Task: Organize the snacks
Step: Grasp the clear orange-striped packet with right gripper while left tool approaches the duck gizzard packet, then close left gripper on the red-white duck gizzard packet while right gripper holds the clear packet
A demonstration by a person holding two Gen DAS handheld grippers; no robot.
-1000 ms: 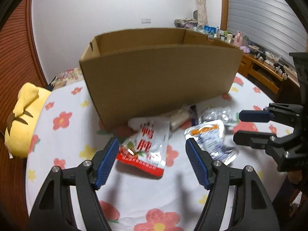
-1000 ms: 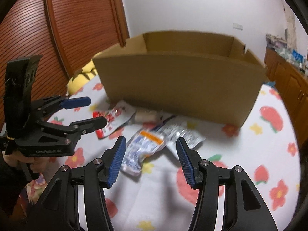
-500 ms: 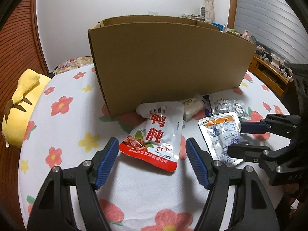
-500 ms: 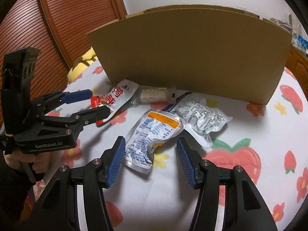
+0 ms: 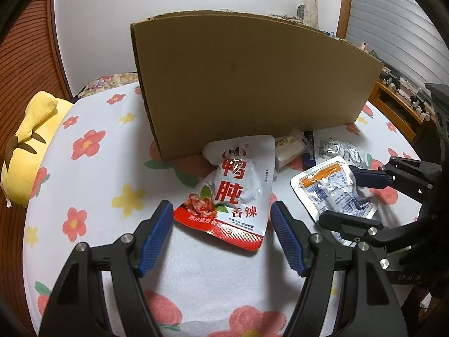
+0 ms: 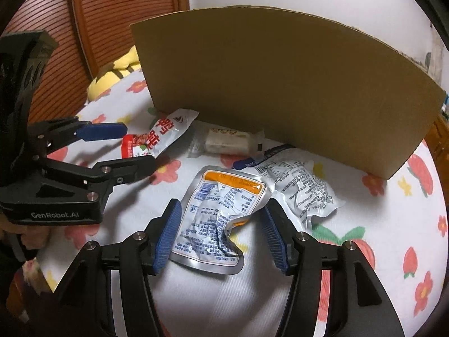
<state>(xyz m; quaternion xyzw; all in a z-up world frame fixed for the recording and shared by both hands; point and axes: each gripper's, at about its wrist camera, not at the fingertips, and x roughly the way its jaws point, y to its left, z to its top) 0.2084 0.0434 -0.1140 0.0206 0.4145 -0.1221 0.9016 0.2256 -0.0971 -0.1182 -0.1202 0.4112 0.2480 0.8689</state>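
Observation:
A red and white snack pouch (image 5: 233, 191) lies flat on the flowered cloth before the cardboard box (image 5: 247, 84). My left gripper (image 5: 221, 224) is open, its pads either side of the pouch's near end. A silver pouch with an orange band (image 6: 219, 213) lies to the right; my right gripper (image 6: 221, 233) is open around its near end. Behind it lie a silver crumpled pack (image 6: 303, 188) and a small white wrapped cake (image 6: 227, 141) against the box (image 6: 280, 84). The red pouch (image 6: 157, 140) and the left gripper (image 6: 123, 148) also show in the right wrist view.
A yellow plush toy (image 5: 28, 140) lies at the table's left edge. A wooden shelf with small items (image 5: 398, 95) stands at the far right. The tall box wall hides its inside from both cameras.
Both grippers have dropped lower and moved forward. The left one now straddles the red pouch and the right one straddles the orange-banded pouch. Both stay open.

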